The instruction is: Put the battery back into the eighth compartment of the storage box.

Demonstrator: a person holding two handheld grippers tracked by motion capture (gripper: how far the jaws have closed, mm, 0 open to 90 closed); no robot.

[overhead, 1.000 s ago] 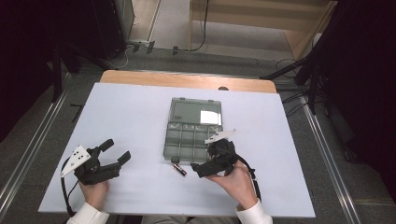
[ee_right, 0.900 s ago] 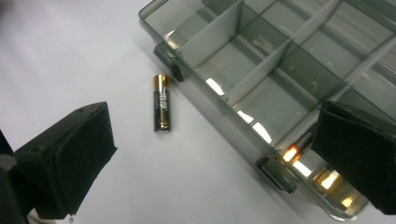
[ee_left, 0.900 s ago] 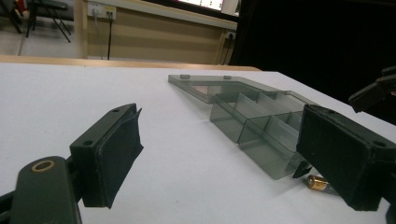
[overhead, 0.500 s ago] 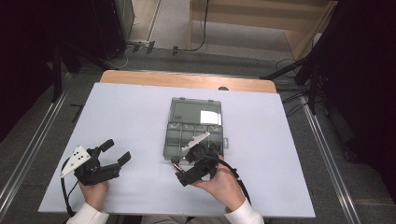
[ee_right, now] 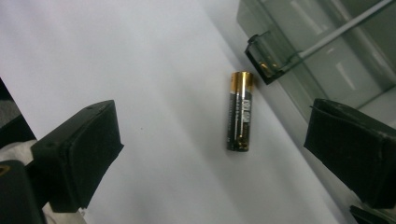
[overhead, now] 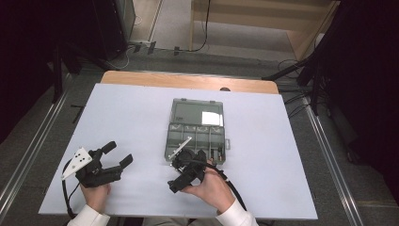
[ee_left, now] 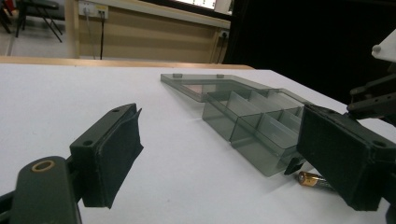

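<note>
My right gripper (ee_right: 212,154) hangs over the battery (ee_right: 240,111) at frame centre beside the box (ee_right: 327,51), jaws wide but just closing slightly, nothing gripped; my left gripper (overhead: 117,154) is open, lower left.

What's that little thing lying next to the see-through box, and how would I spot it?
Start at the white table and find the open, smoke-grey compartment box near its middle. Beside the box's near edge, on the bare tabletop, lies a small battery. It is a black cylinder with a gold end, flat on its side, outside the compartments.
</note>
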